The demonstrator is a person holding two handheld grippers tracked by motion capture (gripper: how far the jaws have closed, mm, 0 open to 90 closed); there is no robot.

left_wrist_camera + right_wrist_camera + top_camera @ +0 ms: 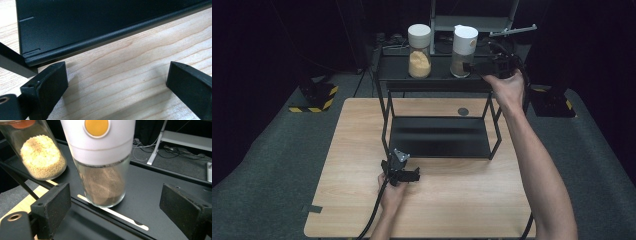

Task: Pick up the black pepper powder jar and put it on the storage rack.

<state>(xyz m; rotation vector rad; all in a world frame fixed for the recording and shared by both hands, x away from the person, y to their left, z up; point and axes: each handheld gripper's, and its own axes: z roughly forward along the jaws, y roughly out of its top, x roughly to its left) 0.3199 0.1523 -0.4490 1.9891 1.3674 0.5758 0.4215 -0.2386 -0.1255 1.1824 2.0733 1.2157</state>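
Two glass jars with white lids stand on the top shelf of a black two-level rack. One holds yellow grains, the other brown powder. My right gripper is up at that shelf, just right of the brown-powder jar. Its jaws stand wide and open, and the jar is ahead of them and untouched. My left gripper rests low over the wooden table at the front left corner of the rack's lower shelf, open with nothing between its fingers.
A small grey disc lies on the table behind the rack. Stand feet with black-and-yellow stripes sit on the grey floor left of the table, and another sits to its right. A metal frame and cables lie behind the rack.
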